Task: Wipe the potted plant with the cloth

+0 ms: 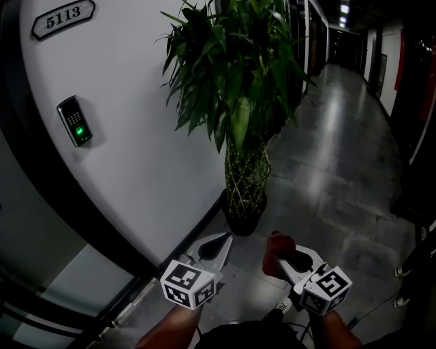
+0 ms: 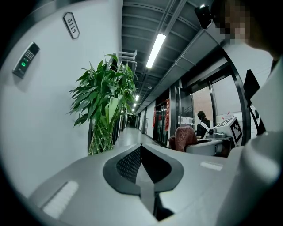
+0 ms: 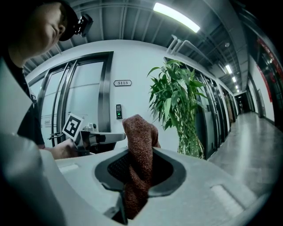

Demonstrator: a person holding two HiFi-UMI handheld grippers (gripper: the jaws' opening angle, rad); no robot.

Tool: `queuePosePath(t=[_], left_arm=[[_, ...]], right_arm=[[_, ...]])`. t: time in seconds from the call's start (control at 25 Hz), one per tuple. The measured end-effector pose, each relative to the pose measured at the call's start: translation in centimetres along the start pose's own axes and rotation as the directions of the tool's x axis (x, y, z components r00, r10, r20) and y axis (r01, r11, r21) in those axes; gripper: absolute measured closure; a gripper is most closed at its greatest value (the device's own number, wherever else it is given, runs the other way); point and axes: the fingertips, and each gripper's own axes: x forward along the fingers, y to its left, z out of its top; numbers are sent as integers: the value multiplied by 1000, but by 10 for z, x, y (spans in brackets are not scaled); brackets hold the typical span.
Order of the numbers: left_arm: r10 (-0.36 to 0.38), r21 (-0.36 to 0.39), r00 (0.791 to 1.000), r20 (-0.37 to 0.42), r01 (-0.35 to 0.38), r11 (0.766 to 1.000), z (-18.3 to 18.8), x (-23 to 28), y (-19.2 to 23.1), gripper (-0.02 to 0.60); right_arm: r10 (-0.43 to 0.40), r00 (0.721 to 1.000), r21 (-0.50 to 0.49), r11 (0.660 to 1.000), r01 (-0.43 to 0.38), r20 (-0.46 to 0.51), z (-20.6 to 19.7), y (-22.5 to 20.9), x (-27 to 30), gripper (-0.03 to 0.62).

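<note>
The right gripper (image 3: 140,173) has its fingers clamped on a reddish-brown knit cloth (image 3: 139,141). The cloth stands up between them and pokes out past their tips. The left gripper (image 2: 142,171) has its fingers pressed together, with nothing between them. In the head view both grippers sit low in the frame, side by side and apart from each other, each with its marker cube nearest the camera. Both are held level and aimed toward the potted plant (image 1: 235,95).

The plant stands just ahead of the grippers and neither of them touches it; the cloth is clear of the leaves. Long green leaves spread above a lattice of woven stalks, which rise from a dark pot (image 1: 244,222). The pot sits on the glossy grey floor (image 1: 327,177), close against a white wall (image 1: 150,136). The wall carries a keypad reader (image 1: 75,120) showing a green light and a door number plate (image 1: 63,19) reading 5113. A dim corridor runs away beyond the plant.
</note>
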Motion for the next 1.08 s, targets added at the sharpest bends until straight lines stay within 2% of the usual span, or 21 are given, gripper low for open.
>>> queuePosePath(t=[0.44,1.08], left_arm=[[-7,5,1000,-3,7,1000,2,1,-2,565],[-5,8,1000,9,5,1000,4,-4,-3,565]], right_arm=[[-7,1000,8,1000,7,13,6,0,1,526],[25,1000,-30,999,-25,2,8,12,0,526]])
